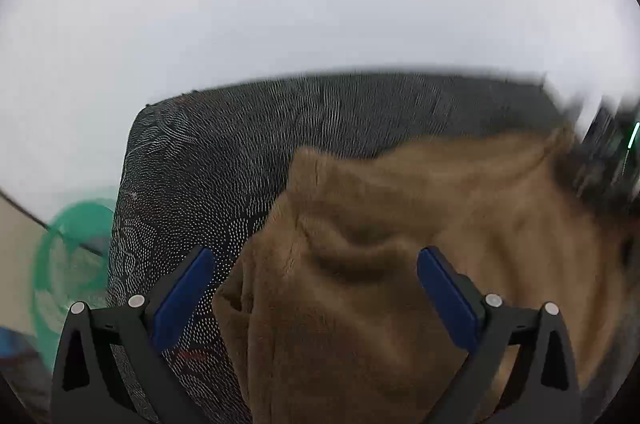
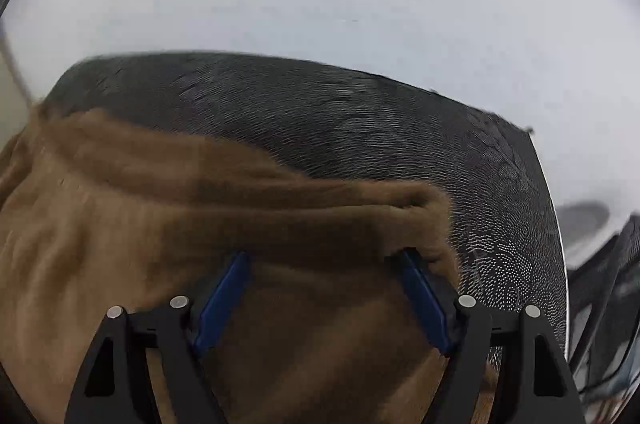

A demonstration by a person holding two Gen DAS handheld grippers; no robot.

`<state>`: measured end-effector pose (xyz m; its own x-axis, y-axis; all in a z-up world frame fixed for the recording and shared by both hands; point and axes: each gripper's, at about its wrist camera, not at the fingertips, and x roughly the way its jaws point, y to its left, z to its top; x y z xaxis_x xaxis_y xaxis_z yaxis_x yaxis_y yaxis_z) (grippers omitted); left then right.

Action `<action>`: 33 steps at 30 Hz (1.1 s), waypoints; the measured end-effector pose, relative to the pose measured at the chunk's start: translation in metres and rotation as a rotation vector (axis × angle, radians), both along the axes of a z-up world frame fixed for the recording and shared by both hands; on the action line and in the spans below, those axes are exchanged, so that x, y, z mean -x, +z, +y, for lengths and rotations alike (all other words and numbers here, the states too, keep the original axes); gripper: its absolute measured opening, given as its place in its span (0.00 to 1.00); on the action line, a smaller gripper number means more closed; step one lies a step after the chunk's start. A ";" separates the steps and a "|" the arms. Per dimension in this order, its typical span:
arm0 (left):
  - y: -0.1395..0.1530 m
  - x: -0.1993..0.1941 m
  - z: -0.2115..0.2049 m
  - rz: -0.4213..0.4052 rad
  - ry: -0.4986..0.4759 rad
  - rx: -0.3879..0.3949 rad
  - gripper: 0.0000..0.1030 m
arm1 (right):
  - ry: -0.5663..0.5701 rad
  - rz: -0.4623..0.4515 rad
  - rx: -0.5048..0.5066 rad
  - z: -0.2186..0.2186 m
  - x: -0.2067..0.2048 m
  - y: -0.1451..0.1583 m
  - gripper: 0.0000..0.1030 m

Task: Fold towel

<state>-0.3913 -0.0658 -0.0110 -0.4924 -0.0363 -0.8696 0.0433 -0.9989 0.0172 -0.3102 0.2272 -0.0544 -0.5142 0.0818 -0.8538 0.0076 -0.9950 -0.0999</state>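
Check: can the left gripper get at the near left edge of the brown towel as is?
Probably yes. The left gripper is open right above the towel on the dark mat, with nothing between them.

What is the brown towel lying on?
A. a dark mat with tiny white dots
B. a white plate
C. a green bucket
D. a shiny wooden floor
A: in both wrist views the crumpled brown towel lies on the dark mat speckled with tiny white dots, which shows around the towel's edges.
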 end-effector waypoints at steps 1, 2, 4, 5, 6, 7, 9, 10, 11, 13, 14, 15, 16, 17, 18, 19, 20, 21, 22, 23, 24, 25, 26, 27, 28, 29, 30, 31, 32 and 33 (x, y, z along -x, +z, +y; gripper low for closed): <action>-0.012 0.007 0.002 -0.023 0.022 0.057 0.99 | -0.035 0.013 -0.008 0.004 0.001 0.001 0.76; -0.021 0.014 -0.003 -0.031 0.078 0.097 0.99 | -0.071 0.029 -0.023 0.008 0.002 0.002 0.76; -0.034 0.023 -0.015 -0.040 0.161 0.094 1.00 | -0.106 0.037 -0.028 0.014 0.002 0.000 0.77; -0.037 0.025 -0.023 -0.039 0.189 0.054 1.00 | -0.106 0.027 0.001 0.016 0.001 -0.004 0.77; -0.041 0.027 -0.031 -0.039 0.216 0.015 1.00 | -0.105 0.026 0.020 0.019 0.000 -0.006 0.77; -0.042 0.028 -0.037 -0.031 0.231 -0.009 1.00 | -0.105 0.027 0.033 0.020 -0.001 -0.006 0.77; -0.038 0.026 -0.037 -0.028 0.232 -0.004 1.00 | -0.111 0.027 0.051 0.022 -0.004 -0.006 0.80; -0.037 0.026 -0.037 -0.027 0.232 -0.001 1.00 | -0.115 0.027 0.056 0.023 -0.005 -0.006 0.81; -0.035 0.025 -0.037 -0.025 0.233 0.001 1.00 | -0.119 0.027 0.059 0.024 -0.005 -0.006 0.82; -0.027 0.021 -0.035 -0.010 0.221 -0.009 1.00 | -0.116 0.038 0.048 0.021 -0.011 0.001 0.82; -0.020 0.018 -0.033 0.003 0.209 -0.021 1.00 | -0.111 0.047 0.035 0.019 -0.016 0.007 0.82; -0.014 0.015 -0.031 0.017 0.197 -0.033 1.00 | -0.104 0.059 0.014 0.014 -0.021 0.014 0.82; -0.006 0.015 -0.026 0.031 0.172 -0.051 1.00 | -0.095 0.073 -0.011 0.009 -0.026 0.021 0.82; 0.001 0.015 -0.020 0.045 0.147 -0.069 1.00 | -0.077 0.091 -0.012 0.003 -0.033 0.031 0.82; 0.002 0.018 -0.009 0.037 0.114 -0.075 1.00 | -0.043 0.104 0.013 -0.005 -0.038 0.042 0.82; 0.003 0.021 0.002 0.029 0.080 -0.082 1.00 | -0.001 0.093 0.047 -0.015 -0.041 0.048 0.82; 0.005 0.025 0.013 0.021 0.047 -0.088 1.00 | 0.042 0.076 0.083 -0.026 -0.043 0.053 0.82; 0.006 0.028 0.024 0.013 0.014 -0.095 1.00 | 0.092 0.046 0.121 -0.039 -0.045 0.055 0.82; 0.007 0.032 0.034 0.005 -0.019 -0.100 1.00 | 0.132 0.011 0.145 -0.052 -0.045 0.052 0.82; -0.002 0.040 0.043 -0.017 -0.045 -0.080 1.00 | 0.167 -0.025 0.164 -0.064 -0.044 0.048 0.82; -0.012 0.049 0.055 -0.051 -0.068 -0.028 1.00 | 0.202 -0.061 0.183 -0.077 -0.044 0.043 0.82; -0.018 0.054 0.060 -0.071 -0.065 0.011 1.00 | 0.211 -0.082 0.173 -0.084 -0.041 0.037 0.82; -0.025 0.059 0.061 -0.078 -0.046 0.037 1.00 | 0.210 -0.100 0.152 -0.089 -0.038 0.029 0.82; -0.033 0.064 0.061 -0.085 -0.027 0.061 1.00 | 0.189 -0.103 0.113 -0.091 -0.033 0.022 0.82; -0.033 0.066 0.057 -0.074 -0.004 0.040 1.00 | 0.168 -0.095 0.087 -0.089 -0.028 0.016 0.82; -0.032 0.069 0.053 -0.062 0.019 0.019 1.00 | 0.156 -0.083 0.092 -0.086 -0.024 0.013 0.82; -0.031 0.071 0.049 -0.044 0.047 0.009 1.00 | 0.139 -0.070 0.118 -0.081 -0.019 0.012 0.83; -0.030 0.071 0.047 -0.031 0.061 0.005 1.00 | 0.125 -0.056 0.125 -0.079 -0.016 0.013 0.83; -0.030 0.072 0.046 -0.017 0.074 0.000 1.00 | 0.114 -0.042 0.123 -0.079 -0.014 0.014 0.83; -0.030 0.073 0.044 -0.003 0.087 -0.004 1.00 | 0.102 -0.029 0.120 -0.079 -0.012 0.016 0.83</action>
<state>-0.4640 -0.0217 -0.0406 -0.4845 -0.0751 -0.8716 0.1298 -0.9915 0.0132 -0.2979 0.1485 -0.0389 -0.4898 -0.0735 -0.8687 0.1104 -0.9936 0.0218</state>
